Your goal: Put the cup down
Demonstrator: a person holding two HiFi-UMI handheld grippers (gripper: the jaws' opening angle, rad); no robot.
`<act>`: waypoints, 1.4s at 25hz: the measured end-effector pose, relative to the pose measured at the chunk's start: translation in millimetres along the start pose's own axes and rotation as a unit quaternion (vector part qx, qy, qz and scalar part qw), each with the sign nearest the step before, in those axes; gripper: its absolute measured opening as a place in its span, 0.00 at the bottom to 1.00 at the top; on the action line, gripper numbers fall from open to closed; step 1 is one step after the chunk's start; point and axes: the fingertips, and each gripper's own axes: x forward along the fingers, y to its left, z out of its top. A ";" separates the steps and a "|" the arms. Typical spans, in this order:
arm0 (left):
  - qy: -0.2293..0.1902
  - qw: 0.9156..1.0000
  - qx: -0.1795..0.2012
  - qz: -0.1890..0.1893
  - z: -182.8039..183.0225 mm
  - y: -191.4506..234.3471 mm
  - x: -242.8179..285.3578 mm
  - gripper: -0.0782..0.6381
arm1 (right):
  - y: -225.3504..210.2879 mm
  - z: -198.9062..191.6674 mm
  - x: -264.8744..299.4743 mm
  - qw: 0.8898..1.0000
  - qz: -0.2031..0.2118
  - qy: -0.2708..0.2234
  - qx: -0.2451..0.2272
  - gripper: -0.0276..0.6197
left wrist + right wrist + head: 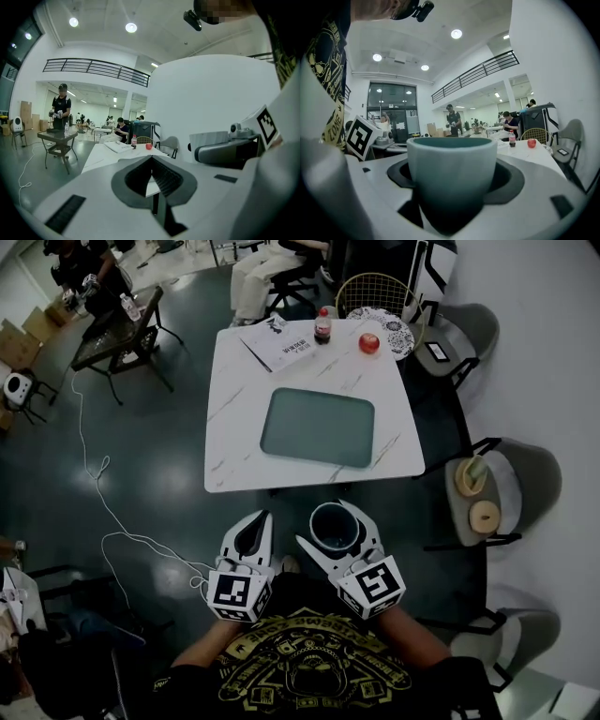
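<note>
A teal cup [336,527] stands upright between the jaws of my right gripper [332,523], which is shut on it, in front of my body and short of the white marble table [234,427]. In the right gripper view the cup [452,173] fills the middle, with the jaws pressed on both its sides. Beside it, my left gripper [259,521] is shut with nothing in it; in the left gripper view its fingertips [151,159] meet. A teal tray [317,426] lies empty in the middle of the table.
At the table's far edge are a booklet [279,345], a cola bottle [322,326] and a red apple [369,343]. Grey chairs [525,474] and a small stool [473,498] stand to the right. A white cable [103,493] runs over the floor at left.
</note>
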 end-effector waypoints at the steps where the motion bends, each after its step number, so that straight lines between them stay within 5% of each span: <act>1: 0.000 1.000 0.001 -0.004 0.4 1.9 1.9 0.12 | -0.8 0.2 1.7 1.000 -0.005 0.000 0.000 0.62; 15: -0.005 0.999 0.006 -0.039 6.4 32.5 14.8 0.12 | -11.1 12.0 26.1 0.998 -0.063 -0.014 -0.008 0.62; 35: 0.010 1.000 0.005 0.009 16.2 35.9 77.6 0.12 | -80.1 20.6 62.5 0.999 -0.030 -0.003 -0.032 0.62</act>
